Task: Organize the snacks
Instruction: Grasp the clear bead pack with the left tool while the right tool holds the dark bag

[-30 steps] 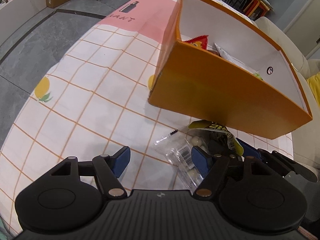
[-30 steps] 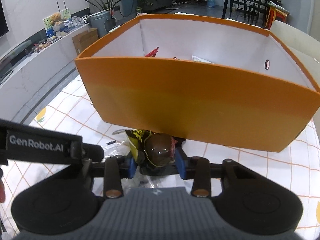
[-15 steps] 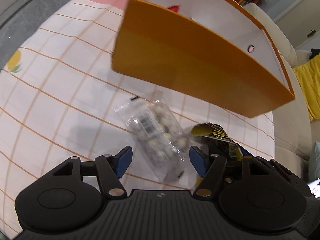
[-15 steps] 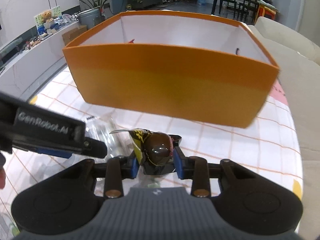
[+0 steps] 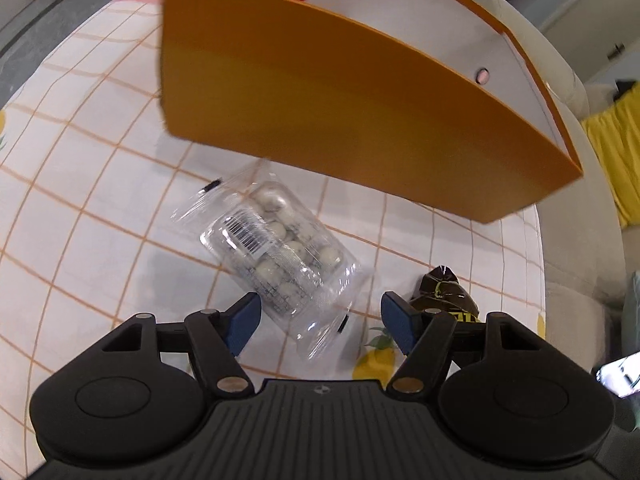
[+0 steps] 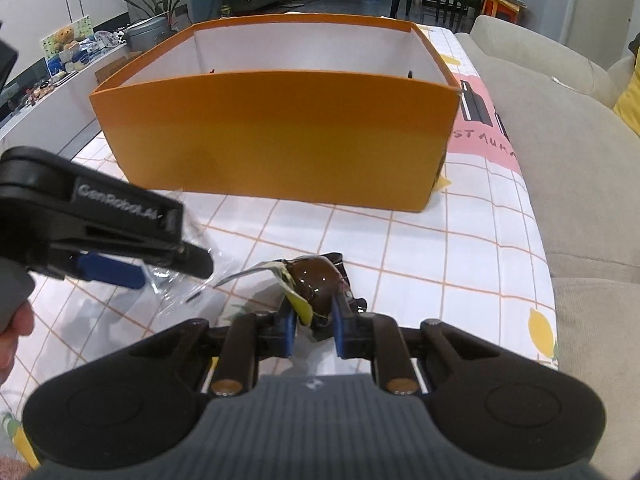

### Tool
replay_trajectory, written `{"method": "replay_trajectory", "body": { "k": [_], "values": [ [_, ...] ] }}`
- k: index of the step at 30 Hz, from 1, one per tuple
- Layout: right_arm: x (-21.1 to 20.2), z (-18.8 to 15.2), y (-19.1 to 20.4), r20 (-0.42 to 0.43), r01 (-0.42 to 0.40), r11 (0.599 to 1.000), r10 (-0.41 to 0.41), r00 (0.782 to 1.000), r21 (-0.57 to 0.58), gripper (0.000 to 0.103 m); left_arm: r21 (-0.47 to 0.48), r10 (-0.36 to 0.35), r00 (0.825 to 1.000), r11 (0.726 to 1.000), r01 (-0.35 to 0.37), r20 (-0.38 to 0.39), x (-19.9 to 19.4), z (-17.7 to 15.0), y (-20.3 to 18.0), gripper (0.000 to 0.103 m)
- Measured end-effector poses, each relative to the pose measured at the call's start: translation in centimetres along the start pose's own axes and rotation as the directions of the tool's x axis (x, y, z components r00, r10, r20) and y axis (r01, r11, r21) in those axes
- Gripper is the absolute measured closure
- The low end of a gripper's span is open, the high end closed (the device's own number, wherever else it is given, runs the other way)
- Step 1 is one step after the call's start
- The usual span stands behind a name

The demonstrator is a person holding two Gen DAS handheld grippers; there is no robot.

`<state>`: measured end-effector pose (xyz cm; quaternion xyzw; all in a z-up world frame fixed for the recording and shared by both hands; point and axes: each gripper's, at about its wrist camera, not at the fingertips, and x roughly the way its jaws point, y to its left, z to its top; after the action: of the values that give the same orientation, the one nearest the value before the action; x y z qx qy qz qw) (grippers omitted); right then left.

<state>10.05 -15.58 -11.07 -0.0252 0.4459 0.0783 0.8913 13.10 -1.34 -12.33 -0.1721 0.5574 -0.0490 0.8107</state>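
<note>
Left wrist view: left gripper [image 5: 320,316], jaws spread, hovers over clear snack pack [image 5: 276,256] before orange box [image 5: 340,92]; right gripper [image 6: 314,330] pinches brown packet [image 6: 314,280].

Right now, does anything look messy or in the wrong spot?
Yes. A clear packet of white balls lies crooked on the tablecloth, outside the orange box. The right gripper holds a brown snack, also not boxed yet.

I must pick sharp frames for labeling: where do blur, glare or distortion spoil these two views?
Left wrist view: box edges smeared, glare on the clear pack, grid lines bent by the fisheye. Right wrist view: mostly sharp, but the left claw is blurred.
</note>
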Motion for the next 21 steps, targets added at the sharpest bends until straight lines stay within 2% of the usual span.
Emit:
{"method": "replay_trajectory", "body": {
  "k": [4,9,11,13,14,16,18,19,21],
  "values": [
    [-0.1,-0.1,-0.5,-0.004,-0.001,1.0,0.001,1.0,0.001,0.086,0.058,0.027,1.0,0.998,-0.028,0.012,0.2,-0.1,-0.8,0.023],
    [-0.2,0.0,-0.3,0.026,0.01,1.0,-0.009,1.0,-0.014,0.064,-0.083,0.05,0.999,0.995,-0.048,0.021,0.1,1.0,0.2,0.021],
    [-0.1,0.1,0.0,0.041,0.014,0.999,-0.013,0.999,-0.033,0.064,-0.153,0.074,0.997,0.986,-0.069,0.028,0.1,1.3,0.6,0.021],
    [0.2,0.1,0.3,0.047,0.02,0.999,-0.018,0.999,-0.042,0.064,-0.175,0.09,0.995,0.981,-0.084,0.03,0.2,1.5,0.5,0.021],
    [0.4,0.1,0.4,0.046,0.021,0.999,-0.019,0.999,-0.043,0.065,-0.158,0.107,0.994,0.982,-0.101,0.028,0.3,1.5,0.1,0.022],
    [0.6,0.2,0.4,0.04,0.013,0.999,-0.011,0.999,-0.04,0.074,-0.089,0.139,0.99,0.987,-0.135,0.032,0.5,1.3,-0.7,0.032],
    [0.7,0.2,0.3,0.04,0.012,0.999,-0.01,0.999,-0.04,0.075,-0.037,0.146,0.989,0.989,-0.145,0.035,0.5,0.9,-1.0,0.036],
    [0.7,0.2,0.2,0.04,0.008,0.999,-0.007,0.999,-0.036,0.075,-0.019,0.153,0.988,0.988,-0.152,0.027,0.5,0.8,-0.9,0.043],
    [0.7,0.2,0.0,0.039,0.002,1.0,-0.001,0.999,-0.025,0.075,0.021,0.158,0.987,0.987,-0.159,0.003,0.3,0.6,-0.8,0.05]
  ]
}}
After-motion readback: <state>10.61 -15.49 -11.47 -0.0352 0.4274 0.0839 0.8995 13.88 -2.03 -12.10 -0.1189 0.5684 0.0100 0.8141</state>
